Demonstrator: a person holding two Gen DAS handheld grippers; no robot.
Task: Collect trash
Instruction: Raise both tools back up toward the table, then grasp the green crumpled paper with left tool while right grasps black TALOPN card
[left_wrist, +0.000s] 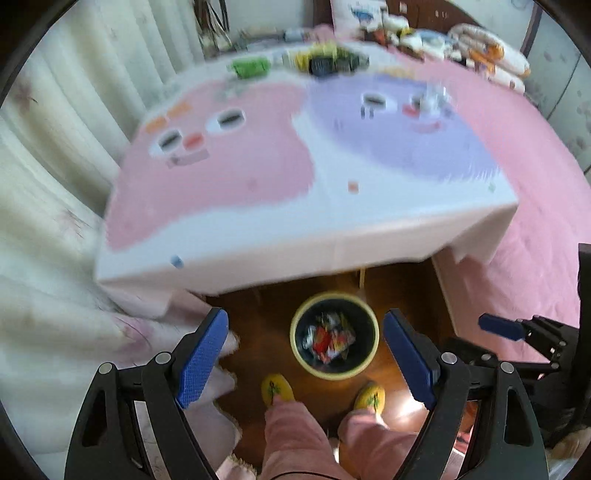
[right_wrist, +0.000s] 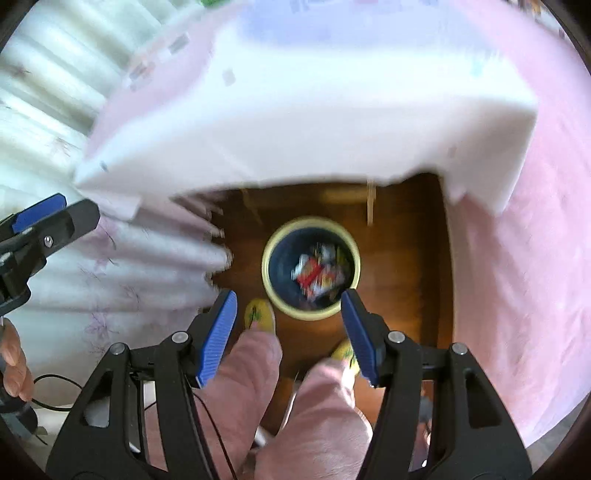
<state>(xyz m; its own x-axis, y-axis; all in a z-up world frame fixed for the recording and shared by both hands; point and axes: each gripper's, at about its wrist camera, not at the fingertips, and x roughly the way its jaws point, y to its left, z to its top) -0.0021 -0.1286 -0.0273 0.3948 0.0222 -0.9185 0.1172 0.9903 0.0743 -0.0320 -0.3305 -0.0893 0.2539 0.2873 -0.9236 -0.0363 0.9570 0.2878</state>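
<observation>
A round bin with a pale yellow rim (left_wrist: 334, 374) stands on the brown floor below the table's front edge, with crumpled colourful wrappers (left_wrist: 328, 341) inside. It also shows in the right wrist view (right_wrist: 266, 254) with the wrappers (right_wrist: 317, 275). My left gripper (left_wrist: 306, 350) is open and empty, high above the bin. My right gripper (right_wrist: 288, 328) is open and empty, also above the bin, and shows at the right in the left wrist view (left_wrist: 502, 326). On the table's far end lie a green packet (left_wrist: 250, 67) and a blurred heap of yellow and dark items (left_wrist: 325, 61).
The table cloth (left_wrist: 258, 192) has pink and purple cartoon faces. A pink bed (left_wrist: 535, 184) is on the right, pale curtains (left_wrist: 48, 147) on the left. The person's pink trouser legs and yellow slippers (left_wrist: 277, 389) stand beside the bin.
</observation>
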